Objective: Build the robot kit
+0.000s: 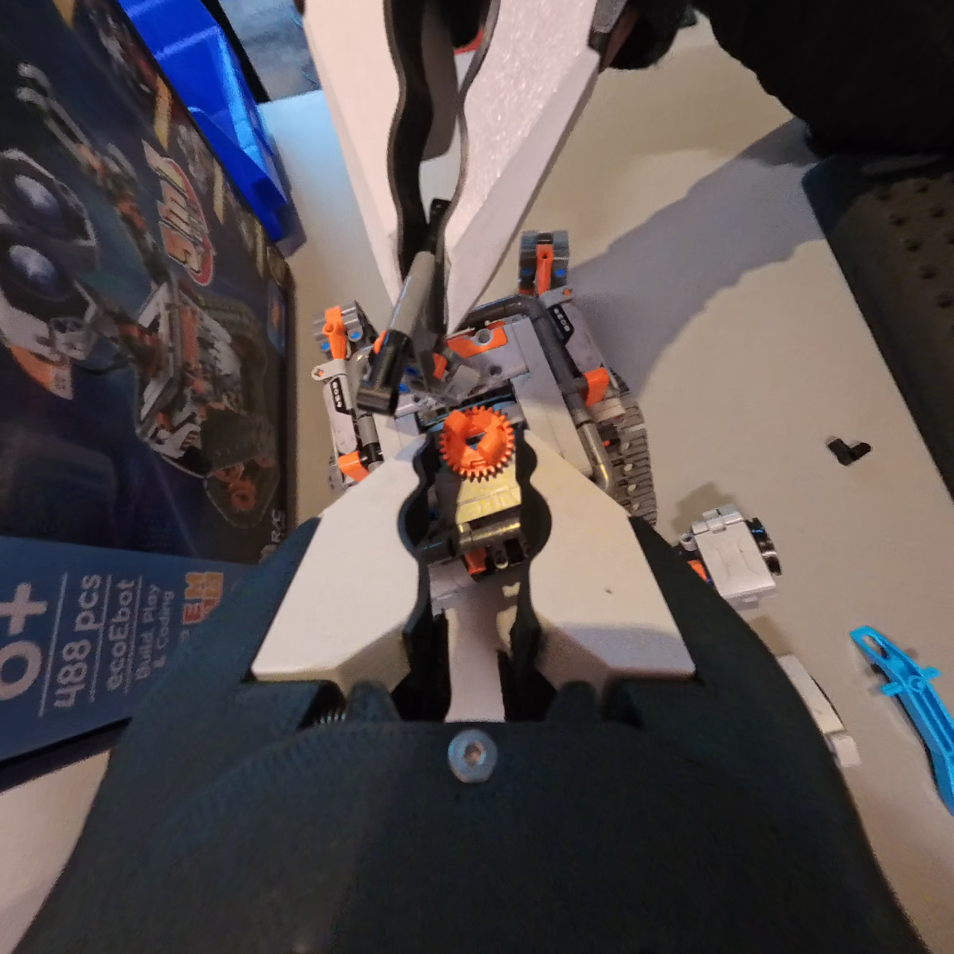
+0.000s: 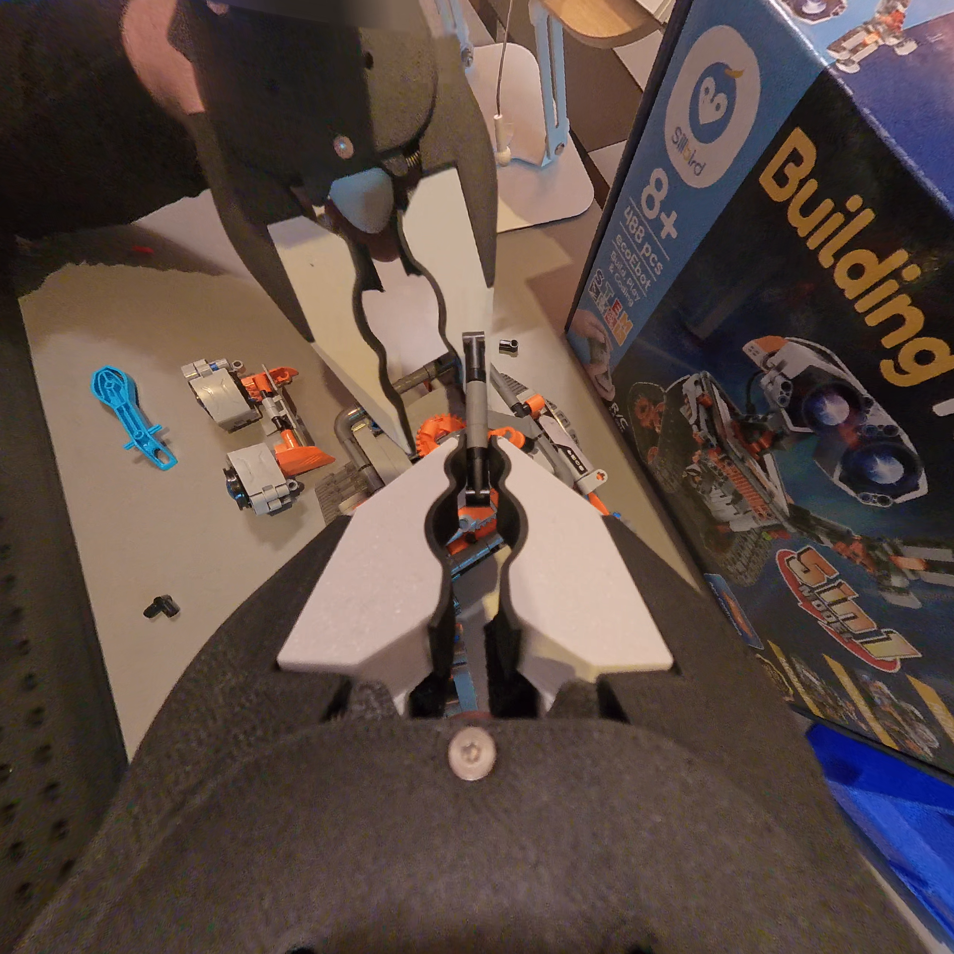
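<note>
A grey and orange tracked brick robot model [image 1: 547, 356] stands on the pale table. My left gripper [image 1: 477, 434] is shut on the orange gear [image 1: 477, 451] on top of the model. In the right wrist view the left gripper [image 2: 410, 445] comes down from above beside that gear [image 2: 431, 431]. My right gripper [image 2: 477, 448] is shut on a grey and black rod [image 2: 475, 408] that points forward over the model. In the left wrist view the right gripper [image 1: 431, 322] holds this rod [image 1: 400, 335] tilted down onto the model's far side.
A large dark blue building-set box [image 1: 129, 309] [image 2: 774, 361] stands along one side, with a blue bin [image 1: 222, 103] behind it. Two small grey and orange sub-assemblies [image 2: 232, 397] [image 2: 258, 480], a blue lever tool [image 2: 134, 413] [image 1: 908, 686] and a black pin [image 2: 162, 606] lie on the table. A black perforated mat [image 1: 903, 258] borders it. Spacing between my two grippers at the tips: around 5 cm.
</note>
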Demonstrator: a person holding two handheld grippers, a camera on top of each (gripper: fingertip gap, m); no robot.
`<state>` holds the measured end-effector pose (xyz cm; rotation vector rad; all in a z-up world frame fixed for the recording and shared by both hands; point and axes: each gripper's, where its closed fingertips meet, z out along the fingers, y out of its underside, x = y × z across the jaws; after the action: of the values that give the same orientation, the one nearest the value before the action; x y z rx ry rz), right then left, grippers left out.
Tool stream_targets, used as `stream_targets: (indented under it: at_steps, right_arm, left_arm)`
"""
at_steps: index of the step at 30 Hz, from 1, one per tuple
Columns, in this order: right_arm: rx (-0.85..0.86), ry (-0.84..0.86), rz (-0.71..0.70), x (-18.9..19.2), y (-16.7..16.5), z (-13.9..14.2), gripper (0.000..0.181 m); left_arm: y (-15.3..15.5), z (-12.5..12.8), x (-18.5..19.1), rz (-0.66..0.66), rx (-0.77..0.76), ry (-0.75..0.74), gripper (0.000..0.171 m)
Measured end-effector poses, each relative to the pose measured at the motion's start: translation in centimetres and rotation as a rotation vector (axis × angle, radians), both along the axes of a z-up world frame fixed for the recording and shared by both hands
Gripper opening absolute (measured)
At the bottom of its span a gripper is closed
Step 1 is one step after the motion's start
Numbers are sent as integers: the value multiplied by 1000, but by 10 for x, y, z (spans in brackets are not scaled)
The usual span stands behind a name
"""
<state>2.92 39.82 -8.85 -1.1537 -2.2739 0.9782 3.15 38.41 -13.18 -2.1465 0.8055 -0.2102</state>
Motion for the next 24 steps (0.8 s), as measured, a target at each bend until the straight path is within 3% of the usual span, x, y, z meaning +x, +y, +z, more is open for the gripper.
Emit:
stream_targets:
  at_steps: [16, 21, 24]
  right_arm:
    - [-10, 4, -4, 1, 2, 2, 5]
    - [-21, 18, -15, 0, 4, 6, 5]
    - [-32, 30, -18, -1, 3, 9, 6]
  left_arm:
    - [-2, -1, 8, -229, -75, -14, 28]
    - [-4, 10, -2, -154, -22, -26, 46]
    - [-3, 26, -9, -60, 76, -21, 45]
